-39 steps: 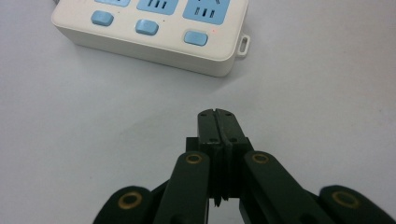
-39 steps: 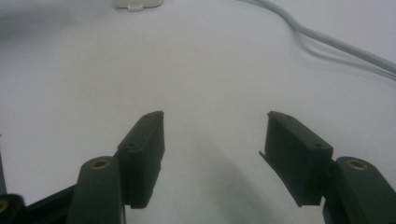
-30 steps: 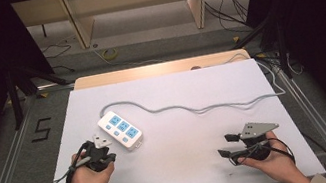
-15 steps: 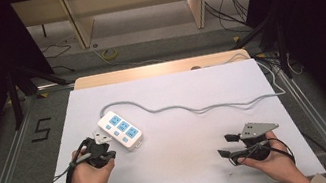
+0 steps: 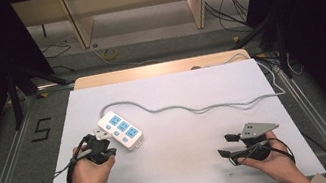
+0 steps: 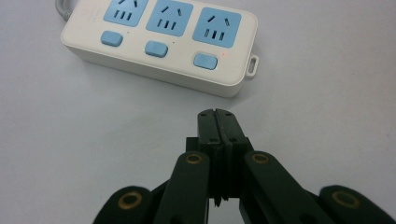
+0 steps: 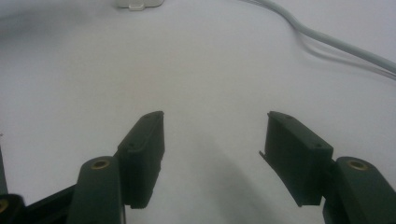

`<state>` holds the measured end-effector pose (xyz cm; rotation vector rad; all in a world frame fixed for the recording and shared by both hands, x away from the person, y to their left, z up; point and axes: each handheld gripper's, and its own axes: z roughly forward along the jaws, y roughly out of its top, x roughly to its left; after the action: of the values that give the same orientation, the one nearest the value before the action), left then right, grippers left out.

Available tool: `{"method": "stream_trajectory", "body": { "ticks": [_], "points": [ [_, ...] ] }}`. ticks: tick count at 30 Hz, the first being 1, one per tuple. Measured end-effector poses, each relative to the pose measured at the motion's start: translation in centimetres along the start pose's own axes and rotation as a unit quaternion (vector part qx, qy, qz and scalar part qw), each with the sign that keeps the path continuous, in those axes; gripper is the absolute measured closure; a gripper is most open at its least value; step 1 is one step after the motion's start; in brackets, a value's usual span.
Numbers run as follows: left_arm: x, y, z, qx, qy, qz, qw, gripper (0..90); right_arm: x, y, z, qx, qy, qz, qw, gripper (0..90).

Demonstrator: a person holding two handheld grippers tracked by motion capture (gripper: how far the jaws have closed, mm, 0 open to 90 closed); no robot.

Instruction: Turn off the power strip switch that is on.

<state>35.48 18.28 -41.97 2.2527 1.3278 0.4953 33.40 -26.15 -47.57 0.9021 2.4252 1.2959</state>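
A white power strip with three blue sockets and three blue buttons lies on the white table, left of centre; it also lies across the top of the left gripper view as the power strip. Its grey cable snakes off to the right edge. My left gripper sits just in front of the strip, a short gap away, jaws pressed together with nothing between them. My right gripper rests near the table's front right, jaws wide apart and empty, pointing left towards the strip's end.
The white table top ends close in front of both hands. A wooden strip borders its far edge. Metal rails run along both sides, and loose cables lie on the floor beyond.
My left hand has crept slightly right along the strip's near side. The right hand has stayed put.
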Motion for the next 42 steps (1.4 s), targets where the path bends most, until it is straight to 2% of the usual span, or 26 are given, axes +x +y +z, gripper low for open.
{"method": "stream_trajectory", "body": {
  "ticks": [42],
  "points": [
    [0.6, 1.5, 0.8, 0.012, -0.001, -0.001, 0.9999, 89.8, 0.0, 0.0, 0.0, -0.002, 0.001, -0.001, 1.0, 38.6]
  ]
}}
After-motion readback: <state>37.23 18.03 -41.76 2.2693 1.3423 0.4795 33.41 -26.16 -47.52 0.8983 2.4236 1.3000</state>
